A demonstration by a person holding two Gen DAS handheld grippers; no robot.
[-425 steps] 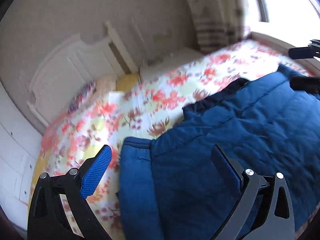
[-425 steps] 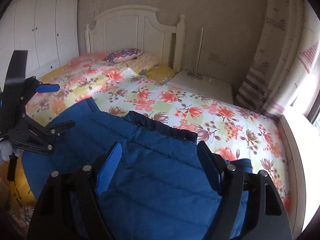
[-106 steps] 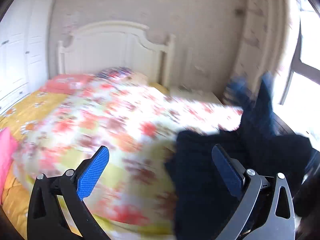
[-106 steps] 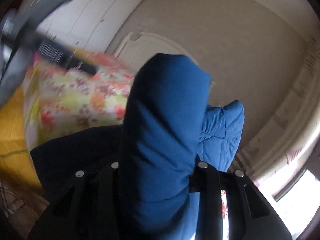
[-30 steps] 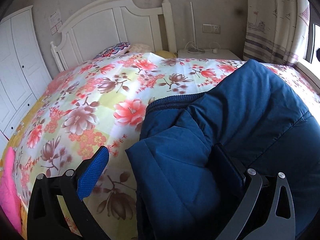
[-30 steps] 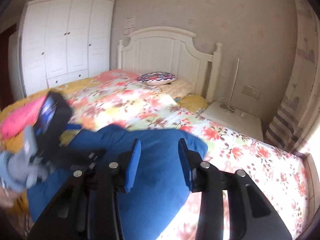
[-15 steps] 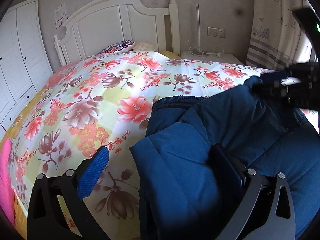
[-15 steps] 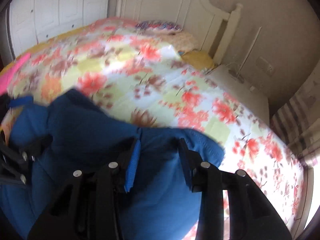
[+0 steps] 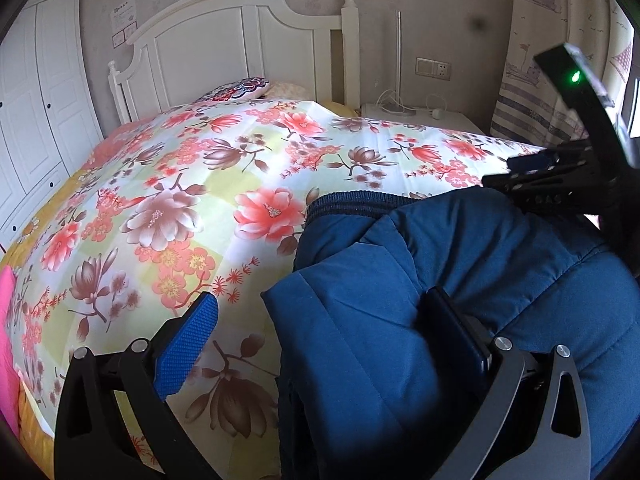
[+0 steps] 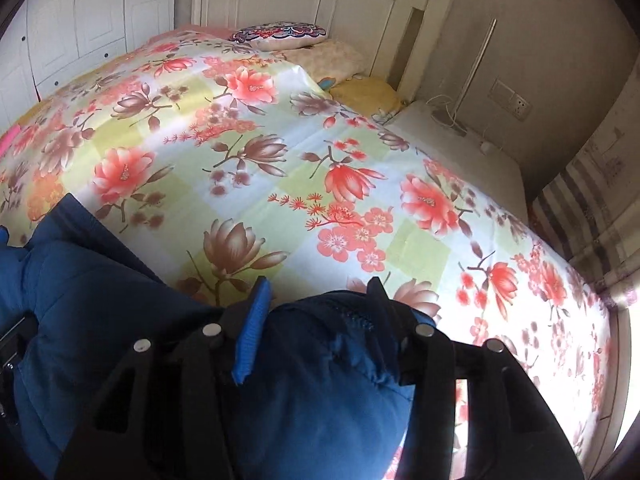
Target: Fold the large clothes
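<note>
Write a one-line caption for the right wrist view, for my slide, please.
Right gripper, jaws just opening, straddles a fold of the blue padded jacket on the floral bedspread.

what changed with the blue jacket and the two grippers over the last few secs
The right gripper swung the sleeve it had held up down onto the blue jacket on the floral bedspread; its jaws have just been opening, the sleeve between them. The left gripper stayed wide open at the jacket's left edge.

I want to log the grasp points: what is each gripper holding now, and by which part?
The left gripper stands open, holding nothing. The right gripper, its jaws just opening, has the blue jacket's padded end between them; whether they still pinch it cannot be told.
</note>
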